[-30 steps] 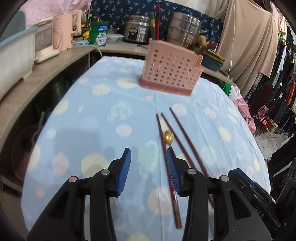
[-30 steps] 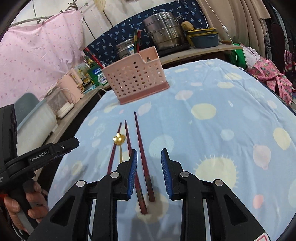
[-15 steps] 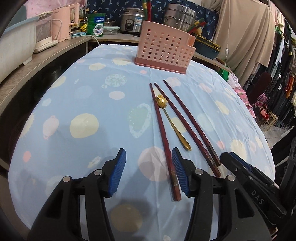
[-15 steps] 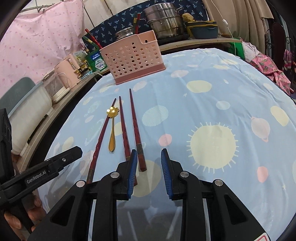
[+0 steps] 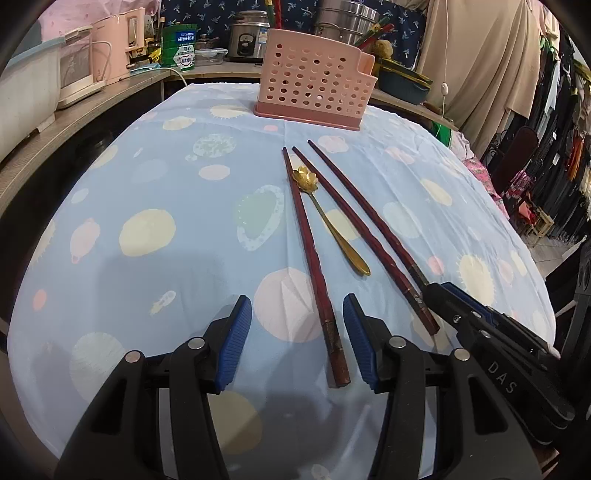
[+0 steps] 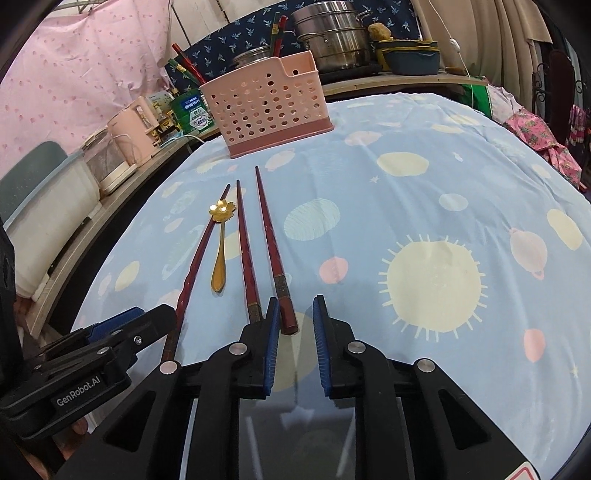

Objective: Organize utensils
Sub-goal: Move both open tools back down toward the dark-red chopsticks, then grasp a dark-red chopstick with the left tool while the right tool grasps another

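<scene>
I see three dark red chopsticks [image 5: 314, 254] and a gold flower-bowl spoon [image 5: 332, 221] lying side by side on the surface [image 5: 166, 206], well short of the pink holed basket [image 5: 314, 88]. My left gripper [image 5: 297, 339] sits half-wide over the leftmost stick's end. My right gripper [image 6: 293, 343] is narrow and closing around the rightmost stick's end [image 6: 286, 314]. Blue polka-dot cloth; pots [image 6: 332, 33] on the counter behind.
</scene>
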Demonstrator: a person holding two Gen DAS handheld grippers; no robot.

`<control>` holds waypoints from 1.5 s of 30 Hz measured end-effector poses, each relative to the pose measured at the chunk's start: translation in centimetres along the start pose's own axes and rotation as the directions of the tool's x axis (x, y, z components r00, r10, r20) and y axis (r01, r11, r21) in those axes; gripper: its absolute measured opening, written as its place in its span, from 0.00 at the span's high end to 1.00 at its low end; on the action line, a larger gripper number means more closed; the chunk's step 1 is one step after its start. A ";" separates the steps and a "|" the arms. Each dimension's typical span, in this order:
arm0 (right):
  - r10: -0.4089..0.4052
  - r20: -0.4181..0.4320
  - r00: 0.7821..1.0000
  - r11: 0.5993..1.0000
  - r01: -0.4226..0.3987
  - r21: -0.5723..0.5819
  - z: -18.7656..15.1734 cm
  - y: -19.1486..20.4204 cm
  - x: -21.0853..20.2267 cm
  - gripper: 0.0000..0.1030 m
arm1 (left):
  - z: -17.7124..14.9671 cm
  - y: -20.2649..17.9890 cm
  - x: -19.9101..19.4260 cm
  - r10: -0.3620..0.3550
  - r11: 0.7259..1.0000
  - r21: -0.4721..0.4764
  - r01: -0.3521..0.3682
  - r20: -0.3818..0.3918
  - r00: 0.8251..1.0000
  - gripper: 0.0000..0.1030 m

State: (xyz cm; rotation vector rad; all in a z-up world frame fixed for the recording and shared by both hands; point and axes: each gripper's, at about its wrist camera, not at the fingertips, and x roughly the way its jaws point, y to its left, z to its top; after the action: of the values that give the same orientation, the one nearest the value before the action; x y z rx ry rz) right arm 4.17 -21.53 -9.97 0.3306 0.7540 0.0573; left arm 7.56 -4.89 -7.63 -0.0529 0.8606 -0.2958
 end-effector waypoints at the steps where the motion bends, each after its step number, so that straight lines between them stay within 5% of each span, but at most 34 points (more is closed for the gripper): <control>1: -0.001 0.002 1.000 1.000 0.001 -0.003 0.0 0.0 0.0 0.84 | -0.1 -0.1 0.0 0.006 1.000 0.005 -0.006 0.004 1.000 0.52; 11: -0.011 0.011 1.000 1.000 0.011 -0.015 -0.2 0.2 0.1 0.89 | -0.6 -0.7 0.0 0.032 0.998 0.045 -0.033 0.016 0.999 0.57; 22: -0.004 0.012 1.000 1.000 0.004 -0.008 -0.4 0.2 -0.1 0.90 | -1.0 -1.1 -0.2 0.010 0.998 0.069 -0.010 0.005 1.000 0.91; 45: 0.016 0.030 0.999 1.000 -0.017 0.019 -0.6 -0.3 -1.6 0.92 | -1.1 -0.9 -1.0 0.019 0.998 0.054 -0.018 -0.019 1.000 0.92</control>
State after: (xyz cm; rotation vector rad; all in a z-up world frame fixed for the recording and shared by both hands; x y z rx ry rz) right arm 2.53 -21.95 -9.44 0.3552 0.7222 0.0607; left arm 5.89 -5.42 -7.51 0.0077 0.8716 -0.3027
